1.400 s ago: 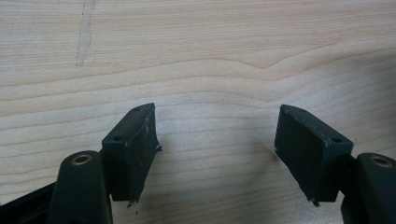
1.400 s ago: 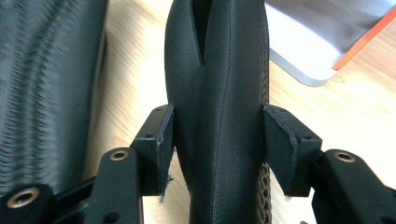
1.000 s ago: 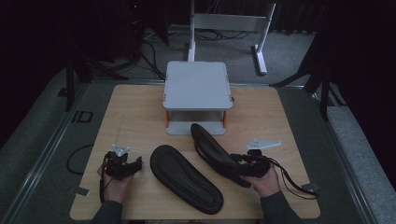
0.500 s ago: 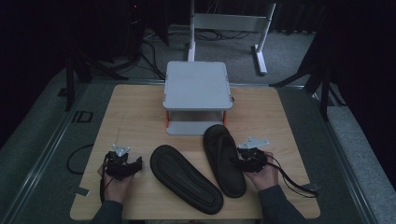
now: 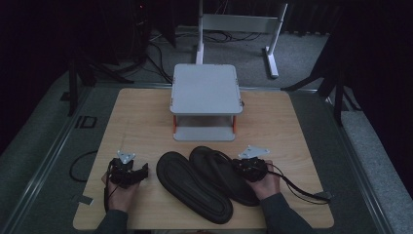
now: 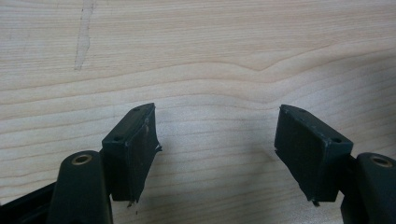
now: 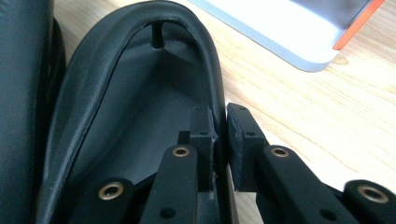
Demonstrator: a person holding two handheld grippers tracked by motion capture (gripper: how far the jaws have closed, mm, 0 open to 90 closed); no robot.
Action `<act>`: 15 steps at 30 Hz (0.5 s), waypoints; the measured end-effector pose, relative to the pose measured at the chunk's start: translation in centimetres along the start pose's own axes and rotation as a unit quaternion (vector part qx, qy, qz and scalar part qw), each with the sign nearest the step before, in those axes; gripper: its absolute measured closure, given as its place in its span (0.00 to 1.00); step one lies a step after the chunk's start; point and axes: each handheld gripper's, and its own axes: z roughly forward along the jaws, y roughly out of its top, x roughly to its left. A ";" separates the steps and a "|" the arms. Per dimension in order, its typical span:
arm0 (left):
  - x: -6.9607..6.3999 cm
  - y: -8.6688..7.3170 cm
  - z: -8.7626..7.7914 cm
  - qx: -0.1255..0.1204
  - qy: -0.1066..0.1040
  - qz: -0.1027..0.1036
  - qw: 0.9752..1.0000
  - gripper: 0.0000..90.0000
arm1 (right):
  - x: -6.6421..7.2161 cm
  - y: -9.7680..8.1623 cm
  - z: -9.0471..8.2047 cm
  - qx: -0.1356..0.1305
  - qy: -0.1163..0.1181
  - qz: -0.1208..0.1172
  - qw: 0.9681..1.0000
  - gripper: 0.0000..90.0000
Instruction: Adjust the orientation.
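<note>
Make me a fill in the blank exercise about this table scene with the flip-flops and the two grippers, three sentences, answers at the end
1. The right gripper is shut on the strap of the strap-up flip-flop, whose toe end points toward the ____ shelf stand.
2. The left gripper holds ____ between its open jaws.
3. The second flip-flop lies with its ____ facing up.

Missing words: grey; nothing; sole

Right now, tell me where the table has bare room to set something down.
Bare wood lies left of the grey stand and right of it, out to the table edges. Crowded: the near middle, where the two black flip-flops lie between the left gripper and right gripper.
</note>
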 end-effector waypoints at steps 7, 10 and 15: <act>-0.2 0.0 -0.6 -0.016 -0.004 0.004 1.000 0.33 | 0.7 0.3 0.3 -0.009 0.008 0.014 1.000 0.74; -0.2 0.0 -1.1 -0.026 -0.007 0.004 1.000 0.33 | 1.7 0.3 -1.0 -0.021 -0.005 -0.009 1.000 0.63; -0.3 0.0 -2.2 -0.038 -0.013 0.007 0.999 0.33 | 4.1 0.0 -3.8 -0.044 0.017 -0.043 0.998 0.56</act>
